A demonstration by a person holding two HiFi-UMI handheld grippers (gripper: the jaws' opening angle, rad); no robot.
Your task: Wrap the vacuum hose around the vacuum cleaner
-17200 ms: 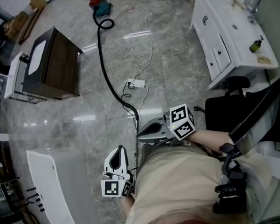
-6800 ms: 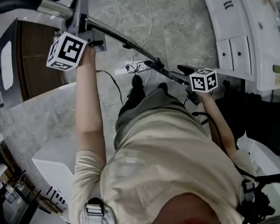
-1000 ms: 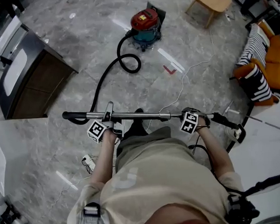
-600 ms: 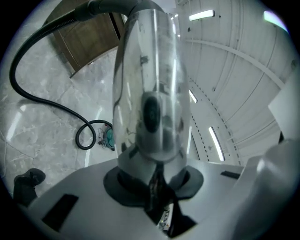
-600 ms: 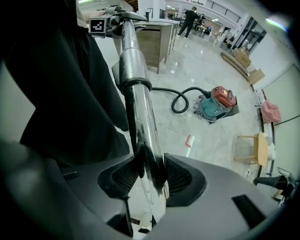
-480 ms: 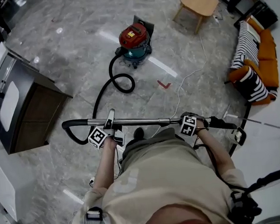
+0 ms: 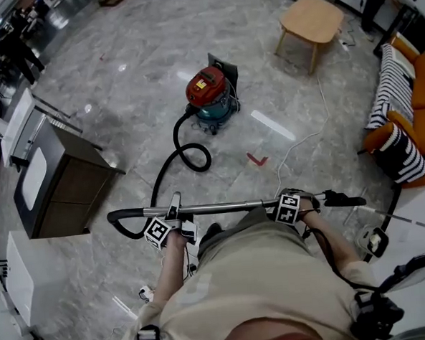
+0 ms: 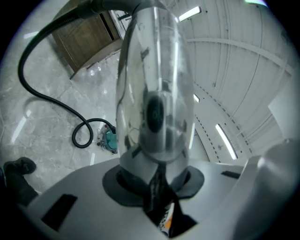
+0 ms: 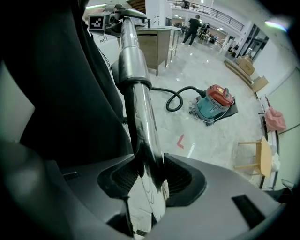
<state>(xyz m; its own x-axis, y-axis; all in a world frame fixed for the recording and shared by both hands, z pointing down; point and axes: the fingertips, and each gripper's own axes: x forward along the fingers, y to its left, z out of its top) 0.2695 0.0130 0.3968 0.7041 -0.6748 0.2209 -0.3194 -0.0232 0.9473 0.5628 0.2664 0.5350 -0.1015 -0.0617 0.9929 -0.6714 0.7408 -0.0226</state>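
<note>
The red and teal vacuum cleaner [image 7: 210,95] stands on the marble floor ahead of me. Its black hose [image 7: 177,157] curls in one loop beside it and runs to the bent handle end at the left. I hold the chrome wand [image 7: 225,207] level across my front. My left gripper [image 7: 173,210] is shut on the wand near the handle, where the tube [image 8: 154,93] fills the left gripper view. My right gripper [image 7: 301,200] is shut on the wand [image 9: 137,89] further right, pointing down. The vacuum cleaner [image 9: 213,105] and hose [image 9: 174,100] lie beyond it.
A dark wooden cabinet [image 7: 61,183] stands at the left, and a small wooden table [image 7: 312,19] sits behind the vacuum. An orange and striped sofa [image 7: 406,136] lines the right side. A white cable [image 7: 298,143] and a red floor mark [image 7: 257,158] lie between me and the vacuum.
Both grippers have carried the wand across the floor with their holds unchanged. The vacuum cleaner now sits nearer to me, more in the middle of the head view.
</note>
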